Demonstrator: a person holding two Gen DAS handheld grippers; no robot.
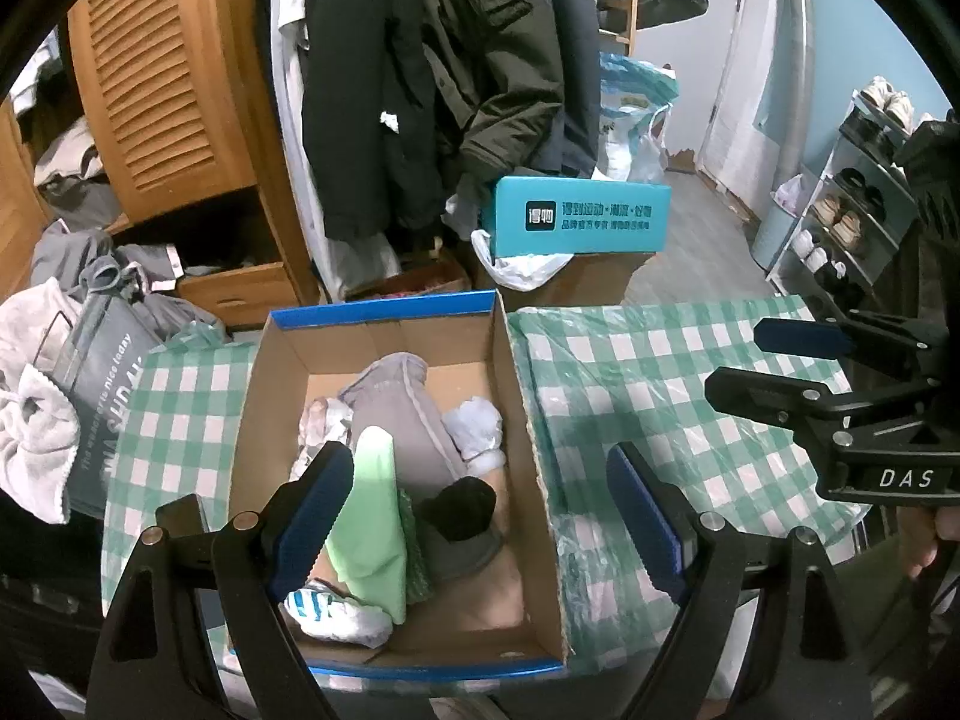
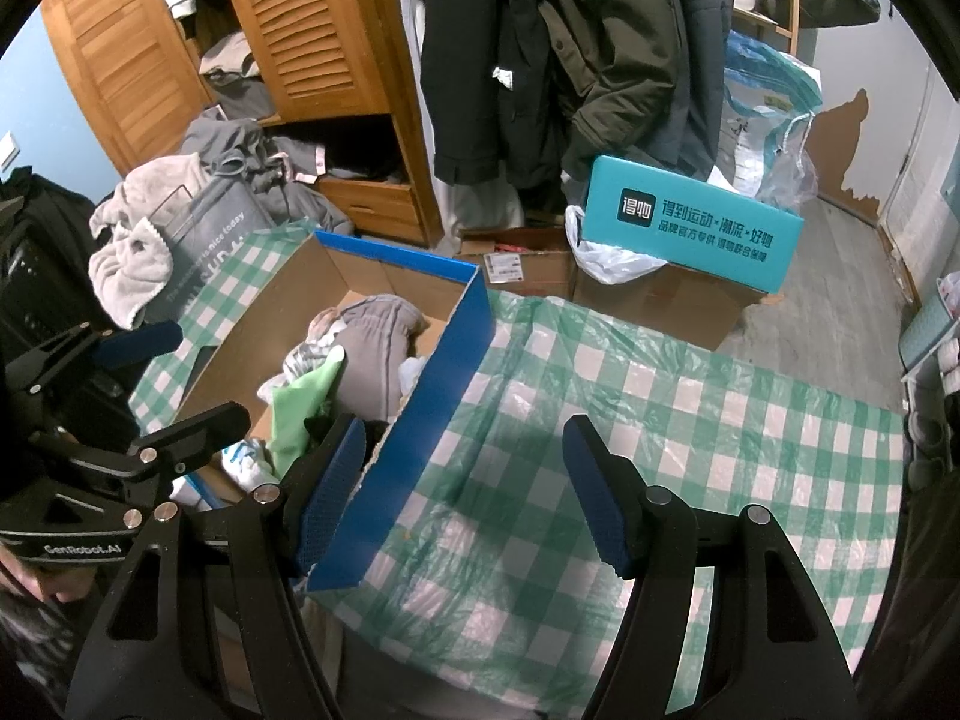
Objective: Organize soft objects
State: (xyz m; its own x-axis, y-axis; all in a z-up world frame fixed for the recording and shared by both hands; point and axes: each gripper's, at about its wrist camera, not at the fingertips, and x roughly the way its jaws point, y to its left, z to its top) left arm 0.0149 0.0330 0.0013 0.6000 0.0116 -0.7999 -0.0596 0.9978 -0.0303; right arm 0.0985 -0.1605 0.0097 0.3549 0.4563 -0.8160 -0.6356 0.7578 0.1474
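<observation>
Item: box (image 1: 384, 354), open cardboard with blue rim, on the checked surface (image 1: 648, 396), toward its left side.
Contents: grey garment (image 1: 402, 426) lying along the middle; green cloth (image 1: 372, 516) at near left; black sock (image 1: 459, 507) near centre; white pieces (image 1: 480, 426) at the right wall and at the near left corner. All loosely heaped, none folded flat.
Surface to right of box: covered in clear plastic, no soft item visible on it in either view.
Left gripper (image 1: 480, 522): fingers apart, empty, poised over the near end of the box.
Right gripper (image 2: 465, 492): fingers apart, empty, straddling the box's blue right wall (image 2: 420, 414), one finger inside and one over the surface.
Step in hand, as judged: settling or arranging the pieces inside the box.
Handling advice: take one piece at a time by a bunched fold, not a loose edge; cloth will sag and drag neighbours. Keep fingers clear of the thin cardboard wall, which could tip or slide.
Off-surface: towel (image 2: 129, 252) and grey bag (image 2: 210, 228) at far left.
</observation>
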